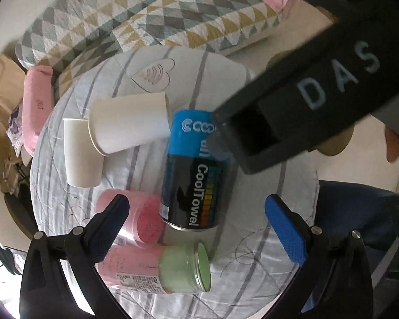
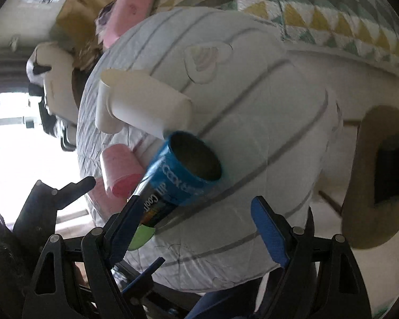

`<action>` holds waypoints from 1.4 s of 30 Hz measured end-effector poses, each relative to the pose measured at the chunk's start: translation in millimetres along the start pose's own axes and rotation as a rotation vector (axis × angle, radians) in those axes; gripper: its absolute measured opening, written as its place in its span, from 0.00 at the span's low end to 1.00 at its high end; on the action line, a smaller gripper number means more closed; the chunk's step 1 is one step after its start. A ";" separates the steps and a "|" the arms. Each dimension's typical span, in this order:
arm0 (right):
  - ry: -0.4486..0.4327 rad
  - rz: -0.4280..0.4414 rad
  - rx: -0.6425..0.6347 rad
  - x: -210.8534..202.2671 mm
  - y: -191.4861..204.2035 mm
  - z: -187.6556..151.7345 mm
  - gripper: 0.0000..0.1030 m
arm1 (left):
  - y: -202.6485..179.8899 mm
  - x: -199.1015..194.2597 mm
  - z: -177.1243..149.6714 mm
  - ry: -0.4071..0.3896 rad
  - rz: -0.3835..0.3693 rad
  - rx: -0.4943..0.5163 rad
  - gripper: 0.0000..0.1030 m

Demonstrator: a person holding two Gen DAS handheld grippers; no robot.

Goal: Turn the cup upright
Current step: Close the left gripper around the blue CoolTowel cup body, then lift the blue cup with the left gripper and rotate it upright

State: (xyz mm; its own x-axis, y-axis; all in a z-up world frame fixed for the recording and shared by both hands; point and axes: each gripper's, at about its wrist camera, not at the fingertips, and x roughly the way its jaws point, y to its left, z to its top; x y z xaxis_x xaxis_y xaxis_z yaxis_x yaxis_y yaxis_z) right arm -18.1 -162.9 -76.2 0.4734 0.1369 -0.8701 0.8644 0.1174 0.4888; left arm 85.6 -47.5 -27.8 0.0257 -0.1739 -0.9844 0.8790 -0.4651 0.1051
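A blue and black CoolTowel can-shaped cup (image 1: 192, 170) lies on its side on the round cloth-covered table (image 1: 266, 239); in the right wrist view (image 2: 182, 175) its open mouth faces up and right. My left gripper (image 1: 199, 228) is open, its fingers either side of the cup's base end. My right gripper (image 2: 199, 220) is open with its left finger beside the cup's black end. In the left wrist view the right gripper's black body (image 1: 292, 111) reaches in over the cup's blue end.
A white paper cup (image 1: 129, 122) lies on its side across another white cup (image 1: 82, 154). A pink cup (image 1: 138, 218) and a pink-and-green jar (image 1: 159, 271) lie near the left finger. A patterned quilt (image 1: 159, 13) is behind the table.
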 end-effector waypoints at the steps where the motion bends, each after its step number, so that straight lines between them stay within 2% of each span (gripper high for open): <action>1: -0.006 -0.004 0.008 0.9 -0.3 -2.2 0.81 | -1.0 0.5 -0.8 -0.001 0.002 0.012 1.00; 8: -0.042 -0.004 0.051 0.9 -14.0 -10.1 0.81 | -7.7 7.7 8.4 -0.010 0.022 0.018 0.99; 12: -0.027 0.009 0.075 -0.6 -22.1 -10.7 0.81 | -8.3 10.0 10.8 0.007 -0.023 0.034 0.99; 15: -0.026 0.022 0.077 1.2 -24.7 -8.3 0.81 | -11.0 12.5 12.3 0.018 -0.013 0.072 0.99; 21: -0.020 0.018 0.070 8.3 -32.1 -5.4 0.81 | -12.4 30.7 21.6 0.038 -0.015 0.083 0.97; 26: -0.024 0.004 0.052 10.1 -36.2 -2.4 0.81 | -8.8 44.0 29.2 0.054 -0.042 0.105 0.96; 32: -0.015 0.003 0.056 14.2 -45.1 1.6 0.81 | -3.2 62.1 37.2 0.079 -0.062 0.117 0.90; 35: -0.014 0.003 0.060 17.1 -48.2 1.9 0.81 | -2.2 68.1 36.5 0.081 -0.050 0.126 0.89; 41: -0.006 0.000 0.047 22.1 -47.4 -0.7 0.81 | 5.3 79.8 38.9 0.090 -0.047 0.109 0.83; 42: -0.005 -0.002 0.044 22.2 -47.5 -0.4 0.81 | 6.1 80.3 39.4 0.088 -0.044 0.110 0.76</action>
State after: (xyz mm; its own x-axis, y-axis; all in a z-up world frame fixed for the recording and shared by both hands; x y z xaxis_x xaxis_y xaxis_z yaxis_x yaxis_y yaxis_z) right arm -48.7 -165.0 -118.7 0.4726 0.1315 -0.8714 0.8718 0.0745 0.4841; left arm 74.3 -98.5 -100.7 0.0342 -0.0767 -0.9965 0.8231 -0.5634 0.0716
